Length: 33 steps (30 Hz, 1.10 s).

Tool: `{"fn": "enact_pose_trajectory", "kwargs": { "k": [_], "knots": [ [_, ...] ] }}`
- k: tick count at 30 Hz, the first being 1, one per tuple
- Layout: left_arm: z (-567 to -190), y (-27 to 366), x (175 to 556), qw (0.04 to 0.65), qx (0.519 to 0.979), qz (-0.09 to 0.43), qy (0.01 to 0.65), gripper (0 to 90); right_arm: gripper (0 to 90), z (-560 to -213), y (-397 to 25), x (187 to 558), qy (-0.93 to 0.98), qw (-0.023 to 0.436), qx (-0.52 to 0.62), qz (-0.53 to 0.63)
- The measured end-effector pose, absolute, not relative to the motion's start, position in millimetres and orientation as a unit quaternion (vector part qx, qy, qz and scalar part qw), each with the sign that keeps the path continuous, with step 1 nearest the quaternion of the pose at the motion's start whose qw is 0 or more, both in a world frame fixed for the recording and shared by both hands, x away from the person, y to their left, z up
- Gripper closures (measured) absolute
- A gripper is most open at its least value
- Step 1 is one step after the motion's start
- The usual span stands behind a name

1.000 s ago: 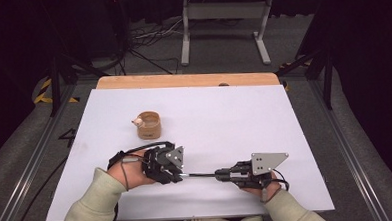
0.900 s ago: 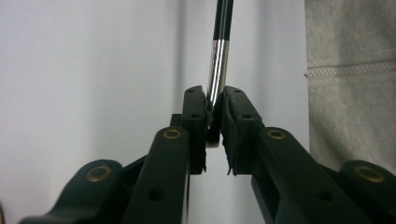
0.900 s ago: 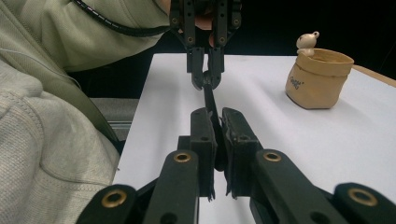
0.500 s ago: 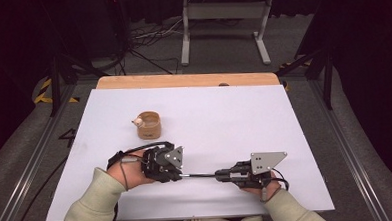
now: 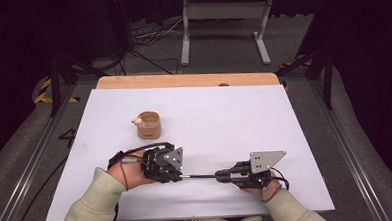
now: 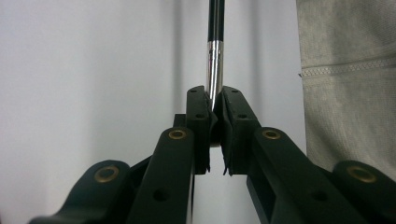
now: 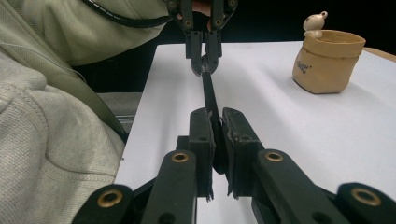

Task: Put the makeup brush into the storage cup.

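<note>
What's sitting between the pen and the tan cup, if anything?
Nothing visible. The pen is clamped at both ends by the left gripper and the right gripper; the white tabletop between it and the tan cup is bare.

tan sack-shaped pot (image 5: 148, 124) on white table (image 5: 244, 118), metal stand (image 5: 224, 24) behind.

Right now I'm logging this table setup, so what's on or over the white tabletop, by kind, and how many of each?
Grippers: 2, the left gripper and right gripper
Thin rod with a black and a silver section, clamped between them: 1
Tan sack-shaped cup with a small figure on its rim: 1
Total: 4
</note>
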<state>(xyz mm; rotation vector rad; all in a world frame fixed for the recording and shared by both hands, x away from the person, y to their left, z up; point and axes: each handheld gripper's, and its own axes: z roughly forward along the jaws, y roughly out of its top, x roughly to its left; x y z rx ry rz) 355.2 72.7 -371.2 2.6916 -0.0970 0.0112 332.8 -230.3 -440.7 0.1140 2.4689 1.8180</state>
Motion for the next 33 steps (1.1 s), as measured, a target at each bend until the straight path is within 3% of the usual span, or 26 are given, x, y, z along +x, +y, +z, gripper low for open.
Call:
{"fn": "enact_pose_trajectory", "kwargs": {
  "k": [6,12,19,25,33],
  "knots": [
    [-372,73,355,0.231,0.973,0.010,-0.023,83.5,67.9,-438,-230,333,0.804,0.042,0.047,0.591],
    [-370,73,355,0.232,0.972,0.015,-0.021,83.6,42.2,-426,-227,331,0.809,0.054,0.061,0.582],
    [-371,74,356,0.226,0.974,0.013,-0.025,83.6,28.6,-405,-228,337,0.815,0.046,0.092,0.570],
    [-372,75,357,0.221,0.975,0.014,-0.020,83.6,22.4,-383,-218,342,0.845,0.039,0.099,0.523],
    [-373,74,357,0.215,0.976,0.012,-0.024,83.6,23.5,-369,-206,346,0.882,0.038,0.086,0.463]
  ]
}}
